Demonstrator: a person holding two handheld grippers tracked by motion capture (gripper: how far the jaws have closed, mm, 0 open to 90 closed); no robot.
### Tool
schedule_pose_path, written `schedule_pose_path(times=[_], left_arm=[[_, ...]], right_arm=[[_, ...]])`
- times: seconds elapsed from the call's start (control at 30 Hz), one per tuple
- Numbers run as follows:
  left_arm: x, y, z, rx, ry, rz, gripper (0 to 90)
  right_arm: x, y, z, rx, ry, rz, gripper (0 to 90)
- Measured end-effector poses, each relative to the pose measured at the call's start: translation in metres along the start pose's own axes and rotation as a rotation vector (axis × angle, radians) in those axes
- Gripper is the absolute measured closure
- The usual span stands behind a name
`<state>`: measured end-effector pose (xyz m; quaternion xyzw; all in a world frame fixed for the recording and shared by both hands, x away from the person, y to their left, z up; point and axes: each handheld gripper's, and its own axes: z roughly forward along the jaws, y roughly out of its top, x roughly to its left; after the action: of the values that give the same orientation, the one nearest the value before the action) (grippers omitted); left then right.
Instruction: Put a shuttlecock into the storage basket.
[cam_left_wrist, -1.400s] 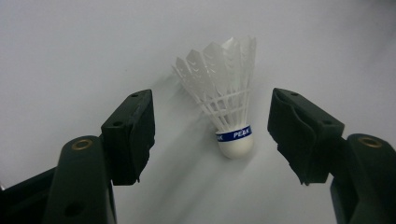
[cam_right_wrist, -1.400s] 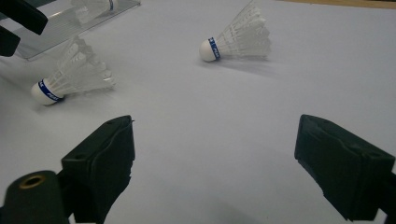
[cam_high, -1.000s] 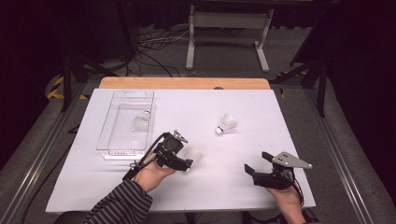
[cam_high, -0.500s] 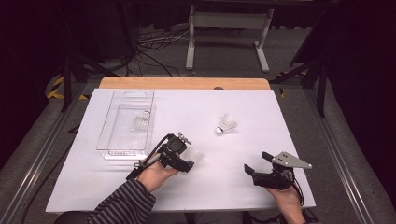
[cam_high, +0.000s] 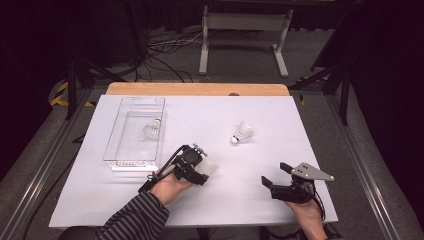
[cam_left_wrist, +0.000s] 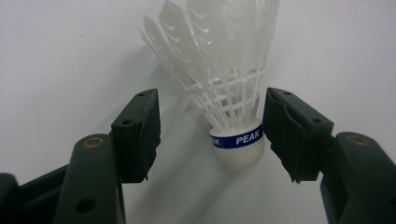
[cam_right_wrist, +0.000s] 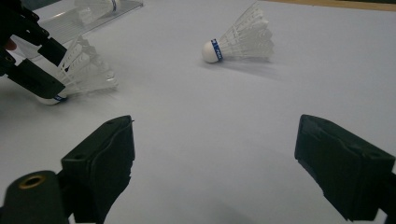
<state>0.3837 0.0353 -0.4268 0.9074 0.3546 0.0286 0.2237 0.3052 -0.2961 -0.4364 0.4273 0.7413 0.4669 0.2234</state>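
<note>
High view | left hand-held gripper (cam_high: 206, 171) — jaws just closing around shuttlecock (cam_high: 210, 167) — not yet gripping

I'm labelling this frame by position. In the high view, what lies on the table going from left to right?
Clear tray with a shuttlecock in it → left gripper around a second shuttlecock → loose shuttlecock → right gripper.

Bare white table sheet (cam_high: 210, 115) surrounds my grippers; obstacles are the clear plastic tray (cam_high: 120, 150) left, and the white feathered shuttlecock (cam_high: 243, 133) ahead.
</note>
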Motion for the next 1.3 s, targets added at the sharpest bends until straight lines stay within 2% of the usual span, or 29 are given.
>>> schedule_pose_path(times=[0.17,0.3,0.7,1.03,1.3], left_arm=[[-0.002,0.0,0.002,0.004,-0.005,0.012,42.6],[-0.004,0.001,0.003,0.006,-0.015,0.022,48.9],[-0.006,0.001,0.006,0.013,-0.028,0.028,62.5],[-0.008,0.001,0.006,0.018,-0.015,0.035,64.8],[-0.011,0.0,0.001,0.0,-0.029,0.06,65.0]], right_arm=[[0.0,0.0,0.0,-0.005,-0.001,0.0,12.7],[0.0,0.0,0.0,-0.003,-0.002,-0.001,12.8],[0.0,0.0,0.0,0.0,-0.005,0.0,12.8],[0.0,0.0,0.0,0.0,-0.005,0.0,12.8],[0.0,0.0,0.0,0.0,-0.004,-0.001,12.8]])
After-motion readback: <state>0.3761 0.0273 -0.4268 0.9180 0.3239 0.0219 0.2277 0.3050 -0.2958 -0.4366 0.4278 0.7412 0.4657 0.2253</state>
